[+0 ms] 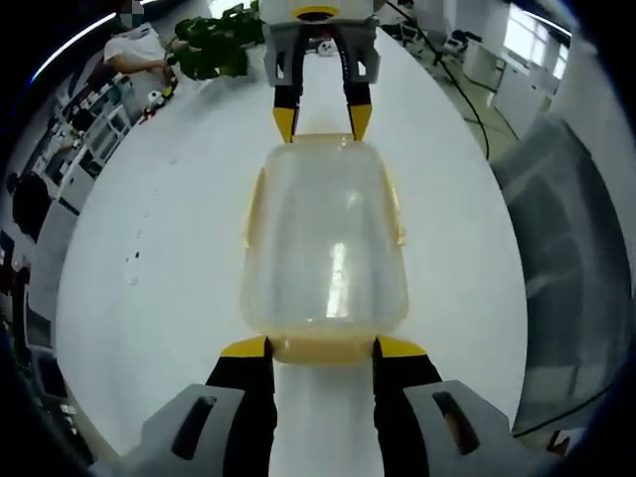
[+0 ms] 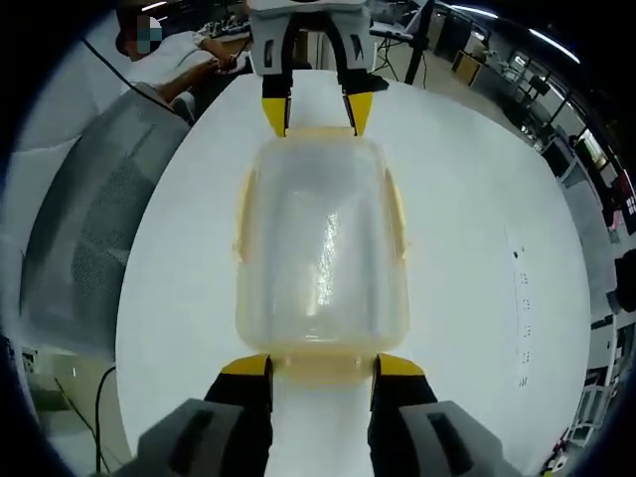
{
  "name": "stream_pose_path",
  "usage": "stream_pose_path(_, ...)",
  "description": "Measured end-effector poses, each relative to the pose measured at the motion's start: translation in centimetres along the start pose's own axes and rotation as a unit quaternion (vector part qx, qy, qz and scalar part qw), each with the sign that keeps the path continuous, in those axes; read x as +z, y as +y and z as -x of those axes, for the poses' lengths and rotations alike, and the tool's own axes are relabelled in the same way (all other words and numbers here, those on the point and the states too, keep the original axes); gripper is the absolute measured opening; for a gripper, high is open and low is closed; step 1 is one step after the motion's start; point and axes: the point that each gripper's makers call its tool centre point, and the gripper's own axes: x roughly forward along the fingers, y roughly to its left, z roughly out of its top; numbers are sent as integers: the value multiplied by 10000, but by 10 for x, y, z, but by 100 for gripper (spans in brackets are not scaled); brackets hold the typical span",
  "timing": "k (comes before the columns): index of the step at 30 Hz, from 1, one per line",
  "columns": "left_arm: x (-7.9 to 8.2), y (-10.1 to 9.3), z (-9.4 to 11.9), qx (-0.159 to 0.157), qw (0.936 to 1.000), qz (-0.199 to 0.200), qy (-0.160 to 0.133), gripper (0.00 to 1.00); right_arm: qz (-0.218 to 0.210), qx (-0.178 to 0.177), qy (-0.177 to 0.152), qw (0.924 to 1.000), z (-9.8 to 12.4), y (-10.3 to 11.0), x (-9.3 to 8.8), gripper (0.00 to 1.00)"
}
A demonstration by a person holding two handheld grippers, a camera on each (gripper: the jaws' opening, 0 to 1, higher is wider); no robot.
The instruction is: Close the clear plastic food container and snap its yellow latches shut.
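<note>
Clear container (image 1: 325,253) on the white table (image 1: 159,248), lengthwise between left tongs (image 1: 323,348) and right tongs (image 1: 322,122), each spread at one end.

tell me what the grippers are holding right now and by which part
Each gripper sits at one end of the clear container, left gripper near, right gripper far. Their yellow-tipped fingers flank the end latches; actual clamping cannot be told.
</note>
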Motion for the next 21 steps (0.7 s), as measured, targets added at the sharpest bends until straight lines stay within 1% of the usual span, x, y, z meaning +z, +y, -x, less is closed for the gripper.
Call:
stream_pose_path(14, -2, 2, -8, -57, 10000, 8, 15, 36, -116, 16, -41, 9999, -5, 0, -3, 35)
stream_pose_path(21, -5, 0, -13, -113, 9999, 19, 37, 36, -91, 55, -26, 9999, -6, 2, -3, 35)
